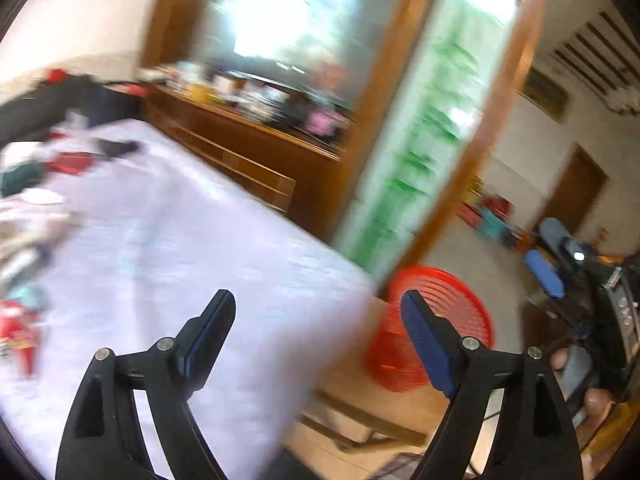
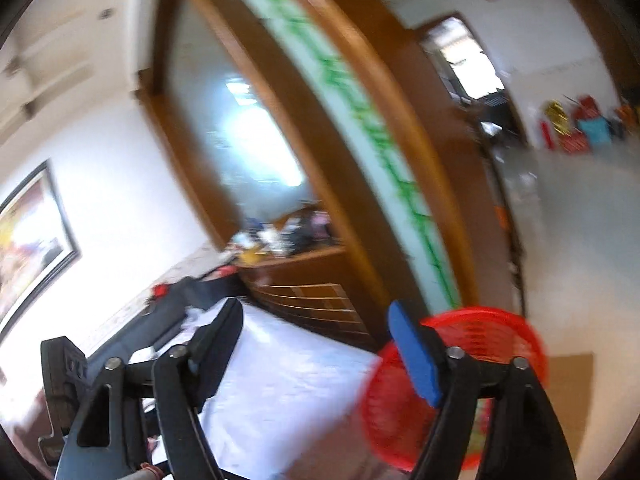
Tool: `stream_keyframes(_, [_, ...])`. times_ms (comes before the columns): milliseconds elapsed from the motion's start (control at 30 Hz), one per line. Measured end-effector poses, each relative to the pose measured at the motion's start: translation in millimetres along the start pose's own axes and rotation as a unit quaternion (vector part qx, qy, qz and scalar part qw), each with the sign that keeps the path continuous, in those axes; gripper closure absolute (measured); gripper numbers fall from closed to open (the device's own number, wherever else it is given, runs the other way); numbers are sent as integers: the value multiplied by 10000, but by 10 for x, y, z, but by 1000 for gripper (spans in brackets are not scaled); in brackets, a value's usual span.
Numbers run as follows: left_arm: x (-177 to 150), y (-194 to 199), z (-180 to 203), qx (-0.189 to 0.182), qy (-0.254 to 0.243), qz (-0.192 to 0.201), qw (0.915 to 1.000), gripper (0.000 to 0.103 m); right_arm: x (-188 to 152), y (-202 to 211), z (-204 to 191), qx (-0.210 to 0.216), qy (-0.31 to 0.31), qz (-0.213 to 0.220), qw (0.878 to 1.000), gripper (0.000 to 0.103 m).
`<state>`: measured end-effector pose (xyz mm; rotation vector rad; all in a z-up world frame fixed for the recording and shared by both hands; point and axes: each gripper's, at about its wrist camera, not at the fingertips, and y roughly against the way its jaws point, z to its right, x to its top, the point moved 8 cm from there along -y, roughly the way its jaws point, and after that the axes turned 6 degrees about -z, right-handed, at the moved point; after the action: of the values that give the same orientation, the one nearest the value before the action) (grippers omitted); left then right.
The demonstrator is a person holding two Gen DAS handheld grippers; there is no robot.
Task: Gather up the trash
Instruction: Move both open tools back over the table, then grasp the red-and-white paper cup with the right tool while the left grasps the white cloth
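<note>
Red slatted plastic basket point(image 1: 432, 320) beside white bed point(image 1: 180, 240), both grippers empty

White-sheeted bed point(image 1: 168, 240) carries blurred litter point(image 1: 28, 184) (reds, greens) along its far side.

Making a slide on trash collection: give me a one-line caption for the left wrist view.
Open left gripper hovers above a white-sheeted bed strewn with scraps, red mesh basket beside it.
</note>
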<state>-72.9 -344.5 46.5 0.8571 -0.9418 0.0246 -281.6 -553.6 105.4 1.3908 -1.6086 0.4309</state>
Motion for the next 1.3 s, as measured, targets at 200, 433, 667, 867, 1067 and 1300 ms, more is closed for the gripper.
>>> stream_keyframes(200, [-119, 811, -1026, 1101, 593, 511, 9908, 20, -280, -283, -1077, 1121, 660, -303, 9910, 20])
stream_keyframes(433, [-302, 1536, -1960, 1849, 1382, 884, 9690, 19, -815, -584, -2088, 2277, 907, -1093, 9633, 17])
stream_keyframes(667, [-423, 1956, -2511, 2348, 1921, 1093, 9466, 19, -1441, -960, -2756, 2582, 1195, -1968, 9383, 12])
stream_keyframes(867, [-558, 2143, -2913, 2619, 2334, 1167, 9291, 19, -1936, -1248, -3136, 2736, 1211, -2690, 9155, 12])
stream_keyframes(1067, [-661, 2168, -3229, 2614, 2726, 1140, 9189, 19, -2417, -1528, -3408, 2514, 1398, -3206, 9025, 12])
stream_keyframes(1300, [-713, 2095, -3427, 2616, 2900, 1037, 9147, 19, -2963, -1890, -3581, 2366, 1267, -3838, 8836, 12])
